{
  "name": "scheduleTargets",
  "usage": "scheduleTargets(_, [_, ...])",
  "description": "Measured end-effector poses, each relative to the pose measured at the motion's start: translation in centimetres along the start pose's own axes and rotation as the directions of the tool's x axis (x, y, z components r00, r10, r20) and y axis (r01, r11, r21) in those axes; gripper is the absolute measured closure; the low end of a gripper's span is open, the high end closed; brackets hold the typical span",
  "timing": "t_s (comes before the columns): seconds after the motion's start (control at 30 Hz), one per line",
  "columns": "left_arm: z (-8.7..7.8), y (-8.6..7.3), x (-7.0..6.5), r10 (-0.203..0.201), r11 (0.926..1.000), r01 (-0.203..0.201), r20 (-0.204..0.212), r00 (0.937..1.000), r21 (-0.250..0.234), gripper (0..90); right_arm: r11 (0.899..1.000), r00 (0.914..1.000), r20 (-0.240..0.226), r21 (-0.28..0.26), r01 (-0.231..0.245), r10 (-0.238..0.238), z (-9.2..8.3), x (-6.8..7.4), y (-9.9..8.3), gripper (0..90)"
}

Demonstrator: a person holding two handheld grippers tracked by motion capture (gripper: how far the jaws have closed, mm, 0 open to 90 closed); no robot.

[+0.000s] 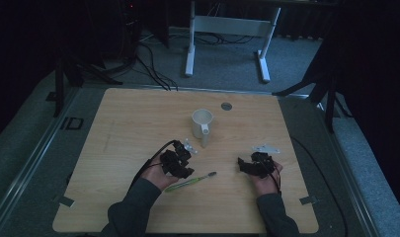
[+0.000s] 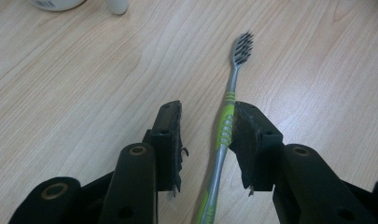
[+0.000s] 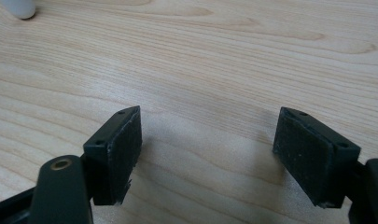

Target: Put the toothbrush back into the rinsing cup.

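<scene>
Between my left fingers (image 2: pixel 206 140) lies the toothbrush (image 2: pixel 226 123), flat on the counter (image 2: pixel 84 84), its green grip part against the right pad while the left pad stands a little off; so these fingers are apart around the handle, not yet clamped. To do this well, I think I should shift slightly so the handle is centred, keep the fingers low to the wood, then close slowly on the ribbed green section, not on the thin neck. My right fingers (image 3: pixel 207 144) wait wide apart over bare wood. Farther away stands the white mug (image 1: pixel 202 123), near the bristle end.
</scene>
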State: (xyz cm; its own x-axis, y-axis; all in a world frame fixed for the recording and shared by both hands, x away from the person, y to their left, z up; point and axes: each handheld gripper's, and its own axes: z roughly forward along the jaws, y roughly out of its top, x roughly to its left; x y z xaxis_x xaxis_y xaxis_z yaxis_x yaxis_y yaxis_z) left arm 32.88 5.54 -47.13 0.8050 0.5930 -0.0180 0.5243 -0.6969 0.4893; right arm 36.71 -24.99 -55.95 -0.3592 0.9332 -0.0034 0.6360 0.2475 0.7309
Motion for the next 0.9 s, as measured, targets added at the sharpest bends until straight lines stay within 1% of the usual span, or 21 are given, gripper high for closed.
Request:
scheduleTargets(0.07, [0.0,0.2,-0.1,-0.002,1.0000,0.002,0.001,1.0000,-0.001,62.9,1.000,1.0000,-0.001,0.000,0.001,-0.001,0.0,0.0,0.0,23.3])
scheduleTargets(0.13, [0.0,0.3,-0.1,0.010,0.9999,-0.010,0.000,0.9999,0.011,63.0,1.000,1.0000,-0.001,0.000,0.001,-0.001,0.0,0.0,0.0,23.3])
scheduleTargets(0.53, [0.5,0.8,-0.2,0.034,0.9978,-0.036,0.022,0.9992,0.057,62.8,1.000,1.0000,-0.005,0.000,0.003,-0.003,0.0,0.0,0.0,23.2])
scheduleTargets(0.67, [1.0,0.9,-0.2,0.039,0.9960,-0.041,0.025,0.9989,0.079,62.9,1.000,1.0000,-0.007,0.001,0.006,-0.006,0.0,0.0,0.0,23.2])
scheduleTargets(0.9, [1.3,0.9,-0.1,0.036,0.9947,-0.040,0.036,0.9987,0.095,63.0,1.000,0.9999,-0.008,0.001,0.007,-0.007,0.0,0.0,0.0,23.2])
